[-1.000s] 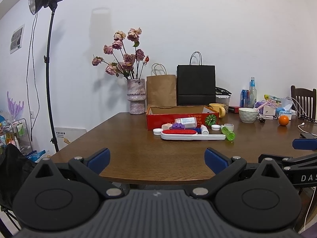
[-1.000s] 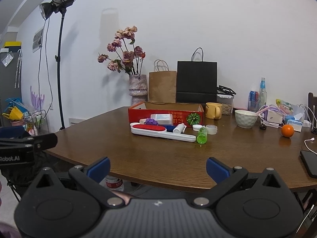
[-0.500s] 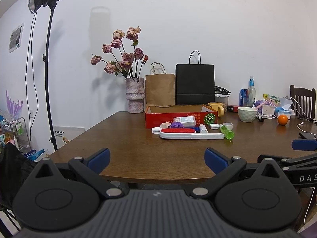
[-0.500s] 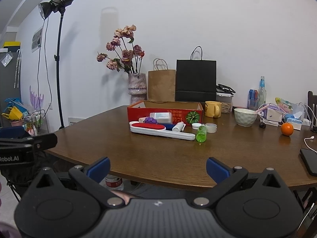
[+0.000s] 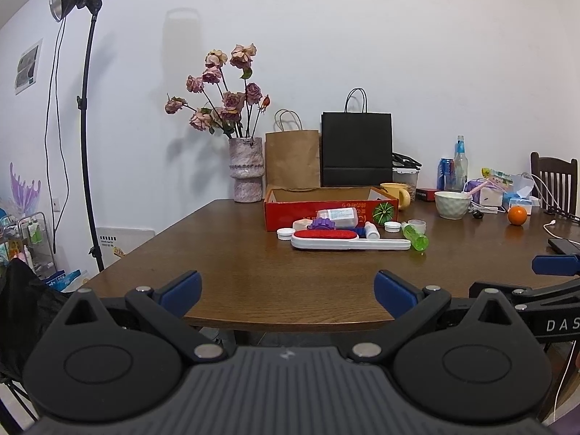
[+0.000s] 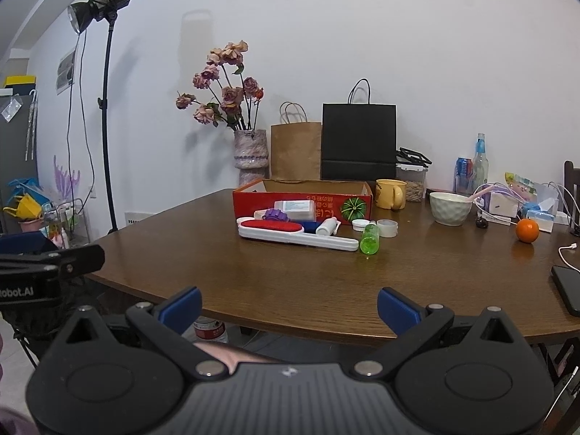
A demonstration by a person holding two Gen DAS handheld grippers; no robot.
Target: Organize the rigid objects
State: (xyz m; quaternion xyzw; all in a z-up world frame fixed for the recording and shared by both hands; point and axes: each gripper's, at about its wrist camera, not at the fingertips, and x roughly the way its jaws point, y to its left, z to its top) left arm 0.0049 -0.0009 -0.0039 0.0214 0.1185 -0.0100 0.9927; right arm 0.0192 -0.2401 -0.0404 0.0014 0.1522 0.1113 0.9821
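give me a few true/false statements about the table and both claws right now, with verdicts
1. The left claw is open and empty. True.
2. The green bottle stands upright inside the red box. False: it lies on the table in front of the box.
3. The right claw grips the lint brush. False: it is open, well short of the brush.
4. An orange sits on the table, to the right of the white bowl. True.

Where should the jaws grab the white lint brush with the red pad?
Probably the bare white handle of the lint brush, between the red pad and the green bottle. It lies flat and long across the table, so come from above, jaws closing across its narrow width. The pad end is wider and crowded by small items.
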